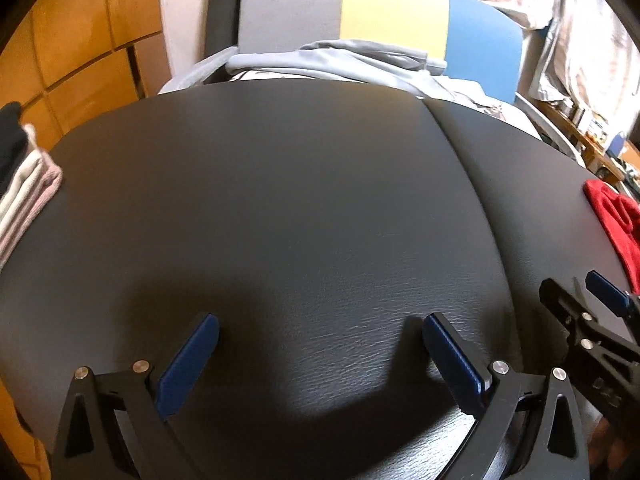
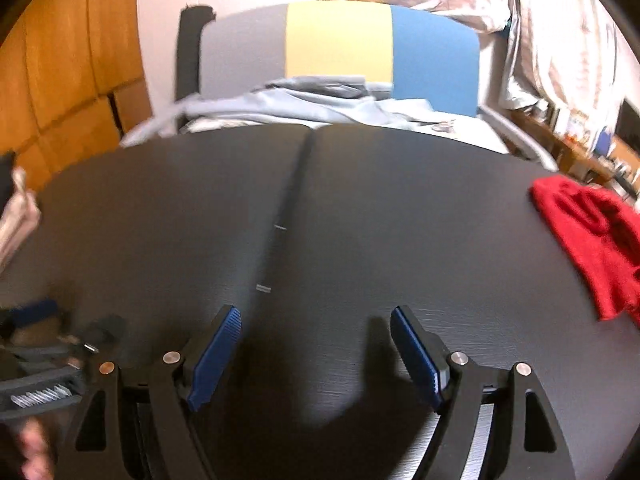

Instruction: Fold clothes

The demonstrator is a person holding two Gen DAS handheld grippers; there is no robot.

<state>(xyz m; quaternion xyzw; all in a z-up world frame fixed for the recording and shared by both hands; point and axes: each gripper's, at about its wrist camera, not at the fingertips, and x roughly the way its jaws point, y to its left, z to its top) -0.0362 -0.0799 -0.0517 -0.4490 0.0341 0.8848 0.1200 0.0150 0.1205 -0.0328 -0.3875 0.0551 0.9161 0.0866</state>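
A dark table (image 2: 360,216), split by a seam (image 2: 294,184), carries a crumpled red garment (image 2: 588,236) right of the seam and folded pale clothes (image 1: 24,196) far left.

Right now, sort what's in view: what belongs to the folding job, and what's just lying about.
For the job:
- red garment, unfolded, table's right side
- folded stack, table's left edge
- grey clothes on the chair
- left gripper and right gripper, both open

Just lying about:
- chair
- cluttered shelf
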